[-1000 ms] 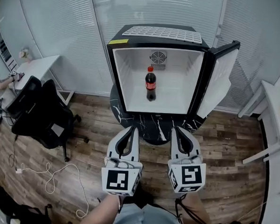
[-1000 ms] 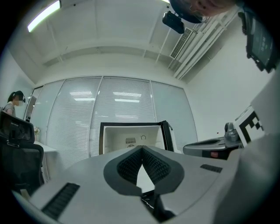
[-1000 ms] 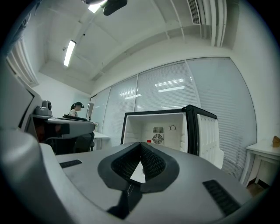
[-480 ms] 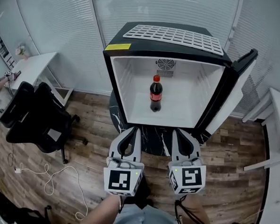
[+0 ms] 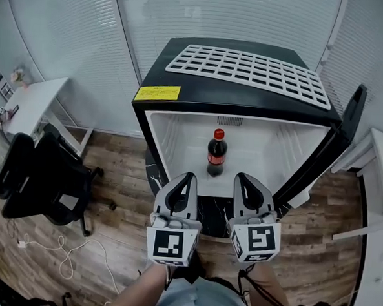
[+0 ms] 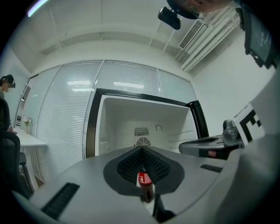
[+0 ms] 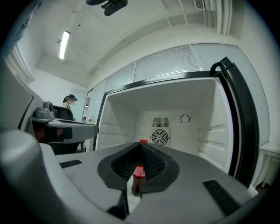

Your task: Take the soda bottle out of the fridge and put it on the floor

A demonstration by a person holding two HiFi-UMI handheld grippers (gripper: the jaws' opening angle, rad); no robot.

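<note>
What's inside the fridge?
One soda bottle stands upright in the fridge, with a round fan on the back wall. No other food shows. The door's inner side faces away, so anything there is hidden.

Left gripper (image 5: 187,177) and right gripper (image 5: 242,178): matching build, smooth light-grey moulded jaws, each pair tapering to a rounded tip around a dark teardrop-shaped recess. Recess lined with black pads (image 6: 129,164) of fine ribbed, mesh-like texture. Each jaw's broad face carries one dark slotted strip (image 6: 61,199). At the rear of each unit sits a white cube, left cube (image 5: 171,245) and right cube (image 5: 256,240), faced with black square markers of differing pattern. Small red label (image 6: 212,153) noted on the right gripper's side. Person wears light blue denim (image 5: 198,301) on the legs; a thin dark cord (image 5: 251,285) lies over the right forearm
</note>
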